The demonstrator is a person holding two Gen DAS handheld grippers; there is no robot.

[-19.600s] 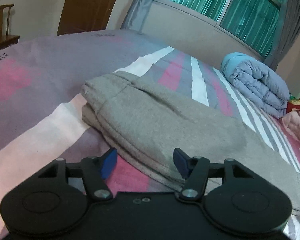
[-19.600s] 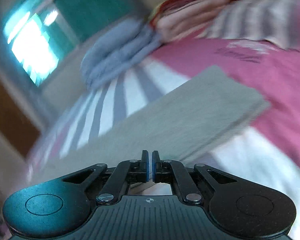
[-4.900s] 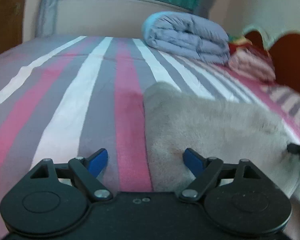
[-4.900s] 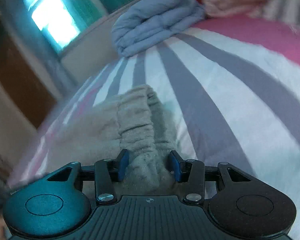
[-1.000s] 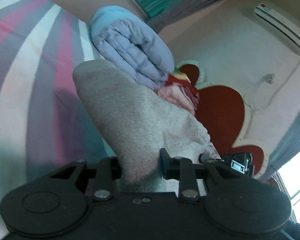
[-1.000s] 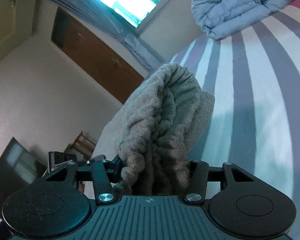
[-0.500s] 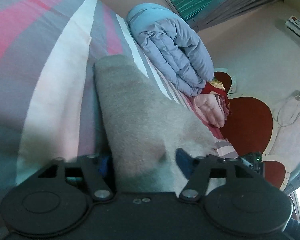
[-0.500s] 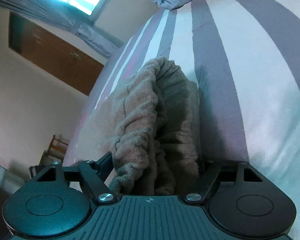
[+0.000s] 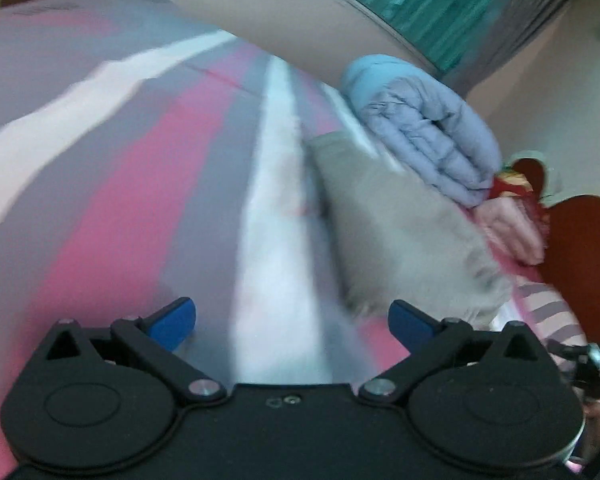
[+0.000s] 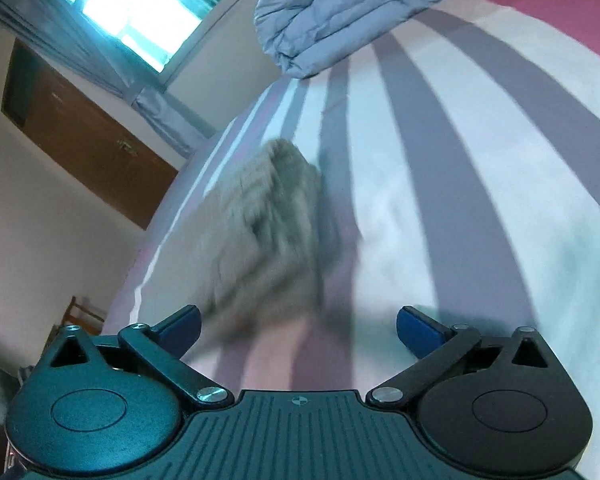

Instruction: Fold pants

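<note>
**Both grippers free of the folded pants**

With nothing between them, the left gripper (image 9: pixel 292 320) and right gripper (image 10: pixel 298 326) stand wide open, apparently finished with this fold. The soft grey fleece pants (image 9: pixel 400 232) lie bundled on the pink, grey and white striped bedsheet (image 9: pixel 140 200), at one o'clock from the left gripper, eleven o'clock in the right view. Only the right view shows the brown wooden door (image 10: pixel 84 148); only the left, the dark red headboard (image 9: pixel 580 248).

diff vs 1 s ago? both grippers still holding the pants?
No. Both let go: the left gripper and the right gripper were shut on the grey pants a second ago, and now stand open and drawn back. The pants lie folded on the striped bedsheet. The blue duvet has not moved.
</note>
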